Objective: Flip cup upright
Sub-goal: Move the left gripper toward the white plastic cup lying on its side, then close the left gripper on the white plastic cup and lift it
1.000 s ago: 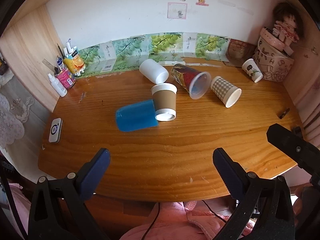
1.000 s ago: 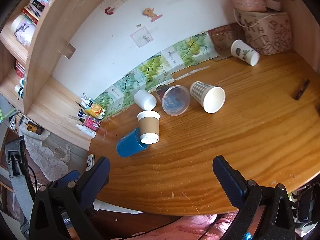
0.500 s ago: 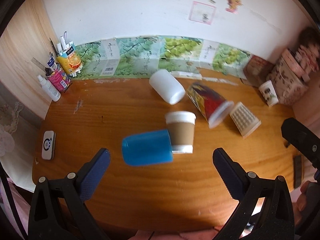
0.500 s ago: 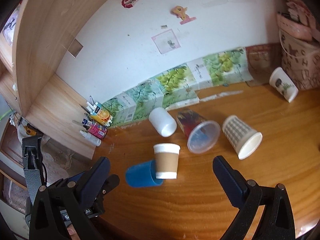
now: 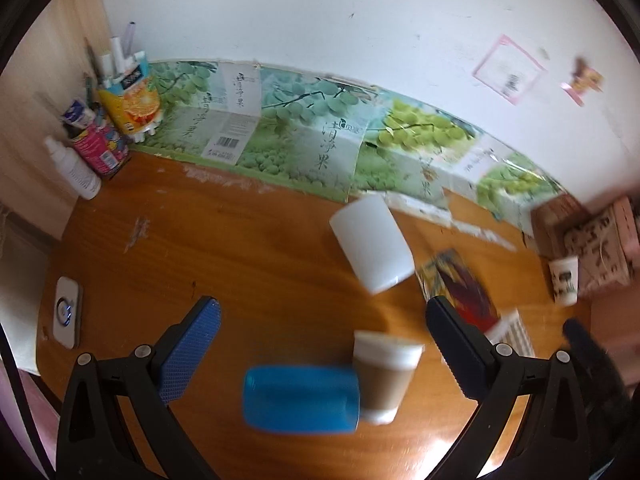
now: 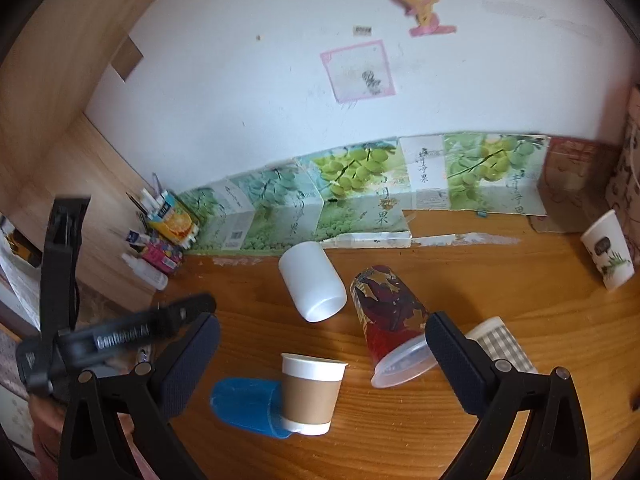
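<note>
Both the left gripper (image 5: pixel 320 344) and right gripper (image 6: pixel 322 350) are held wide, empty. The brown-sleeved white paper cup (image 6: pixel 311 391) stands inverted on the wooden table (image 6: pixel 500 280), touching a toppled blue plastic cup (image 6: pixel 248 404); contents unseen.

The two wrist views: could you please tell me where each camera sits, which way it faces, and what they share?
Left wrist view: on the left gripper, low over the wooden table, facing the back wall; its open blue-padded fingers show, with the blue cup lying between them.
Right wrist view: on the right gripper, facing the same wall; its open fingers show, and the left gripper at the left edge.
Shared: blue cup, brown-sleeved paper cup, white cup, red patterned cup.
</note>
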Tool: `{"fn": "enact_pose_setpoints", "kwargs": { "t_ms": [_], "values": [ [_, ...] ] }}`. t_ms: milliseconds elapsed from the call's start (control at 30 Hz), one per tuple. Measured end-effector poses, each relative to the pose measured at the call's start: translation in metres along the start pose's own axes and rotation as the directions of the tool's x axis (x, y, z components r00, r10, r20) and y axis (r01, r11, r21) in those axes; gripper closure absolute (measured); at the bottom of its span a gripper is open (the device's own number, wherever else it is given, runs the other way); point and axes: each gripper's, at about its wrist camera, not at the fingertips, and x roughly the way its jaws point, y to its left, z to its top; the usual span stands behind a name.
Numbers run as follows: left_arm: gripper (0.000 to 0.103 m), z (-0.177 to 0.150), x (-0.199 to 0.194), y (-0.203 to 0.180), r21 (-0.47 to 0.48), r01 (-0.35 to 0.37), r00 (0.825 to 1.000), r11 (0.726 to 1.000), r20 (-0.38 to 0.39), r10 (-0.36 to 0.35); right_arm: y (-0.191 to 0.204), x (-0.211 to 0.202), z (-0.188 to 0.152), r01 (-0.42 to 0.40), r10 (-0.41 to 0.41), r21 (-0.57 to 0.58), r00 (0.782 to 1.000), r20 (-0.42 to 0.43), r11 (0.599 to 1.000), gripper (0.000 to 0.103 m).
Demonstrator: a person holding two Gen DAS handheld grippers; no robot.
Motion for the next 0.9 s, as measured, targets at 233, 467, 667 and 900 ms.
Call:
{"fn": "enact_pose_setpoints", "kwargs": {
  "t_ms": [233, 467, 667, 900],
  "values": [
    [0.001, 0.036, 0.056, -0.004, -0.056, 0.036, 0.993, 0.998, -0.110, -0.042, -0.001, 0.044, 0.010, 0.024, -0.029, -0.091, 0.998, -0.051, 0.996, 0.000],
    [0.001, 0.050, 0.100, -0.015, -0.098, 0.056, 0.975, 0.994, -0.210, -0.076, 0.008, 0.083, 0.011, 0.021, -0.043, -0.218, 0.994, -0.097, 0.976, 0.000],
    [0.003, 0.051, 0.132, -0.010, -0.173, 0.095, 0.944, 0.980, -0.296, -0.143, 0.009, 0.100, 0.012, 0.032, -0.066, -0.262, 0.990, -0.121, 0.965, 0.000],
    [0.008, 0.052, 0.151, -0.003, -0.227, 0.094, 0.927, 0.969, -0.335, -0.169, 0.001, 0.112, 0.010, 0.022, -0.066, -0.265, 0.985, -0.161, 0.964, 0.000]
  ]
}}
